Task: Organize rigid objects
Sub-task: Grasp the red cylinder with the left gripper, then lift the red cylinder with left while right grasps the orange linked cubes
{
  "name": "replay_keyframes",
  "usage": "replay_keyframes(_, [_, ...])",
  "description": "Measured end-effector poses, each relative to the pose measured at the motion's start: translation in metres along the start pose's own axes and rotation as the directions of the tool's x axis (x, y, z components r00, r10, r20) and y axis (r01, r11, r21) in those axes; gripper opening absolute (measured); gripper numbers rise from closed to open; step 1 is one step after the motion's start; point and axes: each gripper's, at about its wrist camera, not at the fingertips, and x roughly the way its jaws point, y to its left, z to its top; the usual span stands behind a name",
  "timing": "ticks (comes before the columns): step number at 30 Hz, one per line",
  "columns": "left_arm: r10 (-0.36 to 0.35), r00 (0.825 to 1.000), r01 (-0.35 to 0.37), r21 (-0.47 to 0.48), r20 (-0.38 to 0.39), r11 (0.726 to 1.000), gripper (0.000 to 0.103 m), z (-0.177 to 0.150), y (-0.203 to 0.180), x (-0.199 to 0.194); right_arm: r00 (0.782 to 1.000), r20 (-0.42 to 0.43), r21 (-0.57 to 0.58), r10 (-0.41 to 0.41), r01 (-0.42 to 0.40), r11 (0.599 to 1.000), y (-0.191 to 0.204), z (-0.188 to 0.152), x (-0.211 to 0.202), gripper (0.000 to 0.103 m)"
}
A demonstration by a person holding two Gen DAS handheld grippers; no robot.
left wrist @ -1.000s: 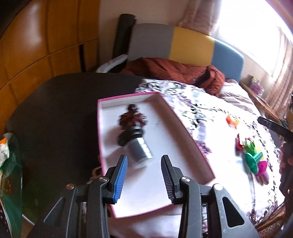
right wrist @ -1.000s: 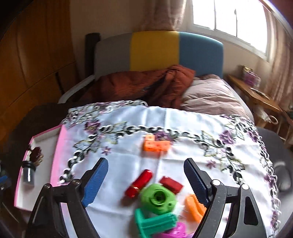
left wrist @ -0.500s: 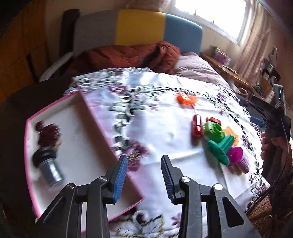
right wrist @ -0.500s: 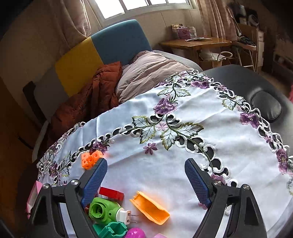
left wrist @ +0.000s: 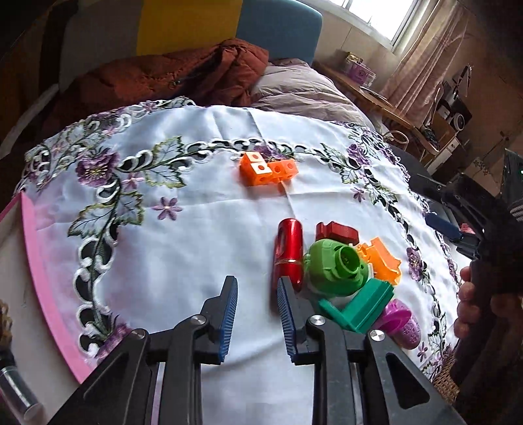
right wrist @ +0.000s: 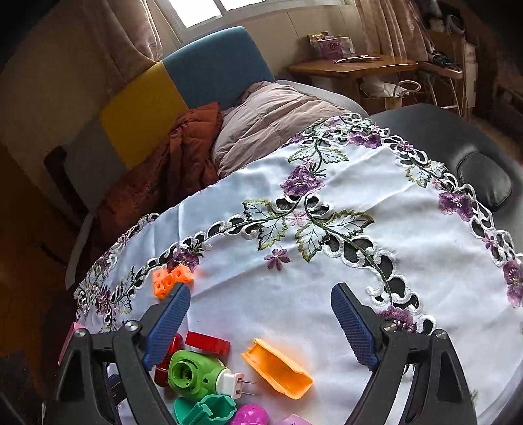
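Both grippers hover empty, fingers apart. The left gripper (left wrist: 256, 296) sits just left of the red tube (left wrist: 288, 253) on the tablecloth (left wrist: 196, 235); the right gripper (right wrist: 261, 322) hangs above the orange piece (right wrist: 278, 369).

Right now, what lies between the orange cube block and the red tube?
Only bare white tablecloth; the left wrist view shows nothing between the orange cube block and the red tube.

1. A lived-in home bedroom: a bed with a grey, yellow and blue headboard (left wrist: 183, 26) carries a rust-coloured quilt (left wrist: 170, 75) and a pale duvet (right wrist: 271, 114).
2. Curtains (right wrist: 124, 36) frame a bright window (right wrist: 228, 6).
3. A wooden side table (right wrist: 353, 65) holds small household clutter.
4. An embroidered floral tablecloth (right wrist: 327, 229) covers the work surface.
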Motion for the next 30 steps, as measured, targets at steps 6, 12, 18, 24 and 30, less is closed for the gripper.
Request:
replay_keyframes(6, [-0.053,0.998,0.053,0.005,-0.02,0.999,0.024,0.03,-0.017,0.027,1.0,-0.006,-0.001,0.01,-0.01,1.0,0.001,0.001,0.001,0.089])
replay_keyframes(12, [0.015,0.995,-0.005,0.098,-0.099,0.995,0.024,0.033,-0.027,0.073,1.0,-0.007,0.003,0.015,-0.015,1.0,0.0,0.002,0.002,0.089])
replay_keyframes(18, [0.016,0.999,-0.011,0.107,-0.049,0.994,0.023,0.019,-0.016,0.061,1.0,-0.004,-0.005,0.008,-0.008,1.0,-0.002,0.003,0.002,0.089])
replay_keyframes(24, [0.088,0.996,-0.088,0.059,0.015,0.994,0.023,-0.016,0.004,0.033,1.0,-0.013,-0.022,-0.015,0.015,1.0,-0.001,0.002,0.004,0.086])
replay_keyframes(30, [0.142,0.986,-0.15,0.107,0.082,0.983,0.025,-0.043,0.002,0.023,0.999,-0.038,-0.071,-0.016,0.014,0.997,0.006,-0.003,0.01,0.079])
